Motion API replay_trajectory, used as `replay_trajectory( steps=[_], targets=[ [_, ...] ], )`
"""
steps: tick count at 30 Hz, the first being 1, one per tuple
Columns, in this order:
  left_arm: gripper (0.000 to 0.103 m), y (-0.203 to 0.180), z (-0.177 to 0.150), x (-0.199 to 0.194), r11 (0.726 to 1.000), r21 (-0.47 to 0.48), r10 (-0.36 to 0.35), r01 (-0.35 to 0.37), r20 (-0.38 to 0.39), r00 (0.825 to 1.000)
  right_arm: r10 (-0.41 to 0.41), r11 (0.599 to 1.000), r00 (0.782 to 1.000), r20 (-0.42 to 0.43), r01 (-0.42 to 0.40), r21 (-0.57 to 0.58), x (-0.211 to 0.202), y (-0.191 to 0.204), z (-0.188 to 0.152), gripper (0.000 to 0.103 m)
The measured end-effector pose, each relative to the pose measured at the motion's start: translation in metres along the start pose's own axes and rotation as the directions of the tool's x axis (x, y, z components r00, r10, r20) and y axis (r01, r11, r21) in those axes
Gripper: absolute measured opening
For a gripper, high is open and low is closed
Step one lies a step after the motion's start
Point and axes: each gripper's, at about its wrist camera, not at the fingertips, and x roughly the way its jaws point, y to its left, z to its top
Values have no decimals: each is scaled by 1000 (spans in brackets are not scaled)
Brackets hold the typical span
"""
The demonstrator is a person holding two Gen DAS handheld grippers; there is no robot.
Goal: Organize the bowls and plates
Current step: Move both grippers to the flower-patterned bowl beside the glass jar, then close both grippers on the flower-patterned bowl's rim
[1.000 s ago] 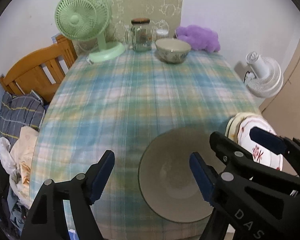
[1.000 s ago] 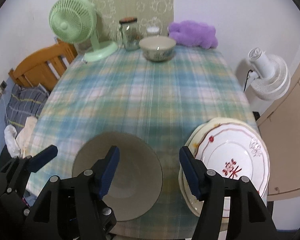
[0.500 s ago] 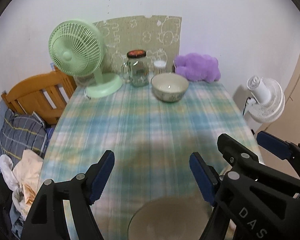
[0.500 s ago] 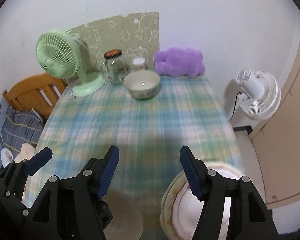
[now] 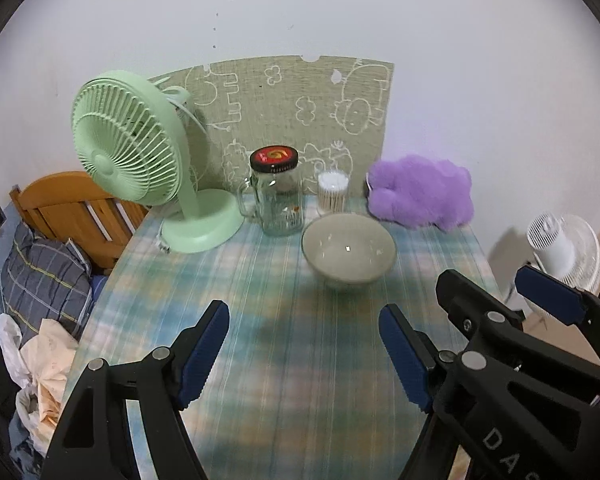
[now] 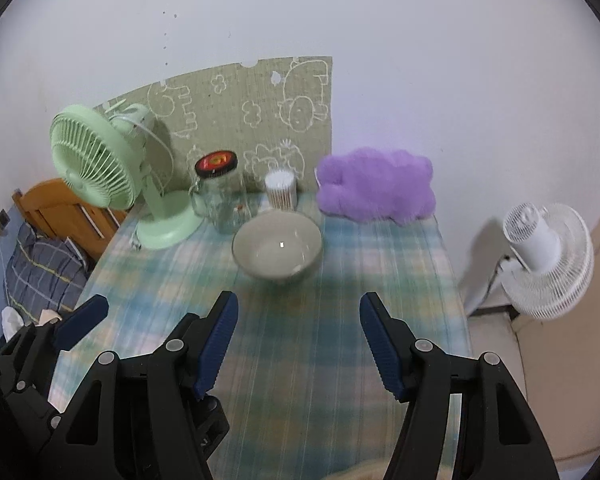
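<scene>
A small pale bowl (image 5: 349, 250) (image 6: 277, 248) stands upright near the far end of the plaid-covered table (image 5: 300, 360), just in front of a jar. My left gripper (image 5: 304, 346) hovers open over the middle of the table, short of the bowl, with nothing between its blue pads. My right gripper (image 6: 300, 320) is open and empty too, alongside the left one (image 5: 500, 292). One finger of the left gripper (image 6: 82, 318) shows at the left of the right wrist view. A cream rim sliver (image 6: 364, 474) peeks in at the bottom edge.
Along the far wall stand a green desk fan (image 5: 132, 148), a lidded glass jar (image 5: 278, 200), a cotton-swab tub (image 5: 332, 192) and a purple plush (image 5: 420, 192). A white floor fan (image 6: 548, 256) is off the right edge; a wooden chair (image 5: 72, 208) with clothes is at the left.
Both grippers moved forward across the table toward the far end and rose a little. The large bowl and plate stack slid out of view below. The small bowl looks nearer. Jaws unchanged.
</scene>
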Motion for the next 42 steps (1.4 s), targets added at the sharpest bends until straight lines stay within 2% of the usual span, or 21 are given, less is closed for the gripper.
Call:
replay_trajectory(
  steps=[6, 11, 15, 26, 27, 28, 32, 37, 38, 40, 42],
  targets=[
    [79, -11, 29, 39, 998, -26, 51, -51, 7, 999, 28, 1000, 999, 17, -28, 7, 39, -12, 29, 67],
    [72, -11, 40, 68, 997, -55, 54, -53, 25, 998, 37, 999, 999, 20, -37, 4, 71, -17, 45, 67],
    [64, -8, 43, 99, 996, -70, 52, -53, -15, 999, 38, 999, 999, -7, -38, 10, 106, -19, 51, 67],
    [60, -9, 46, 171, 995, -61, 72, -77, -78, 994, 47, 998, 997, -67, -43, 50, 183, -24, 53, 66],
    [60, -10, 46, 177, 996, -61, 66, -71, -86, 994, 46, 998, 996, -71, -42, 54, 187, -24, 54, 64],
    [55, -11, 47, 183, 996, -61, 62, -68, -94, 994, 44, 997, 996, -77, -40, 60, 192, -26, 54, 63],
    [48, -14, 48, 197, 996, -53, 71, -77, -107, 992, 38, 996, 994, -101, -29, 83, 209, -32, 53, 51],
    [33, -15, 44, 210, 996, -47, 74, -81, -135, 988, 40, 996, 991, -129, -29, 83, 226, -34, 49, 38],
    [31, -14, 43, 212, 995, -48, 76, -83, -140, 987, 40, 996, 990, -132, -29, 83, 228, -34, 49, 32],
    [20, -14, 42, 215, 994, -41, 95, -102, -148, 984, 38, 996, 990, -138, -27, 79, 231, -34, 48, 25],
    [16, -13, 41, 217, 993, -29, 113, -119, -151, 982, 24, 998, 990, -136, -15, 68, 233, -32, 46, 17]
  ],
)
